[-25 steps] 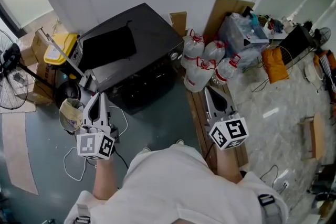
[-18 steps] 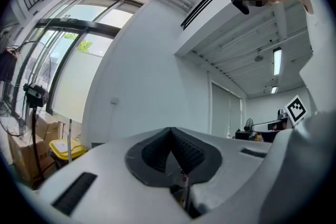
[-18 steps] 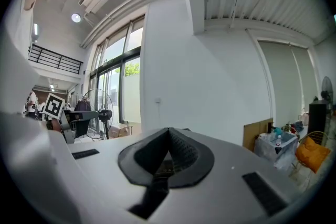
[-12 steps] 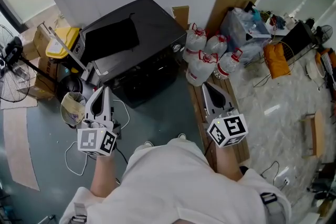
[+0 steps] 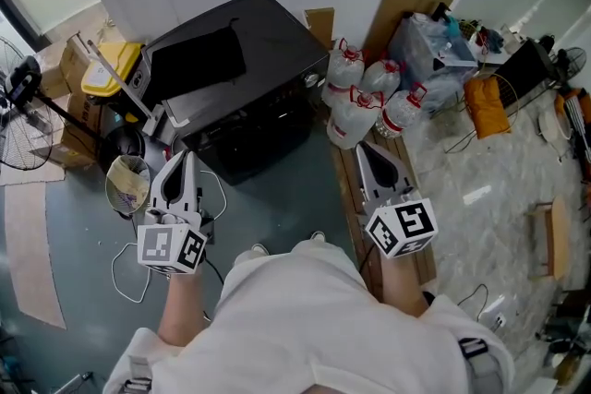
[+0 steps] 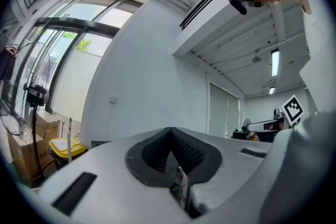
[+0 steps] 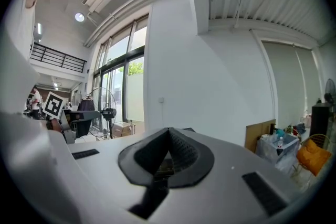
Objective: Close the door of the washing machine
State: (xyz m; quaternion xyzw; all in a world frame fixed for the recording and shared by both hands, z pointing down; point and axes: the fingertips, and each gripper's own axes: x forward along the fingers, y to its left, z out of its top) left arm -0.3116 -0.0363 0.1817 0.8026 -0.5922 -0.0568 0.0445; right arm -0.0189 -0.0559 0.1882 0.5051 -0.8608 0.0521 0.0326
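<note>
Grey floor; both hand-held grippers closed, empty.

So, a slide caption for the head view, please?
Left gripper and right gripper, both shut, held before the black washer; bottles stand beside it.

White tee; left gripper & right gripper pale grey w/ black lining, b/w marker cubes.

Cluttered workroom: cardboard sheets, water jugs, standing fan, floor cables.
</note>
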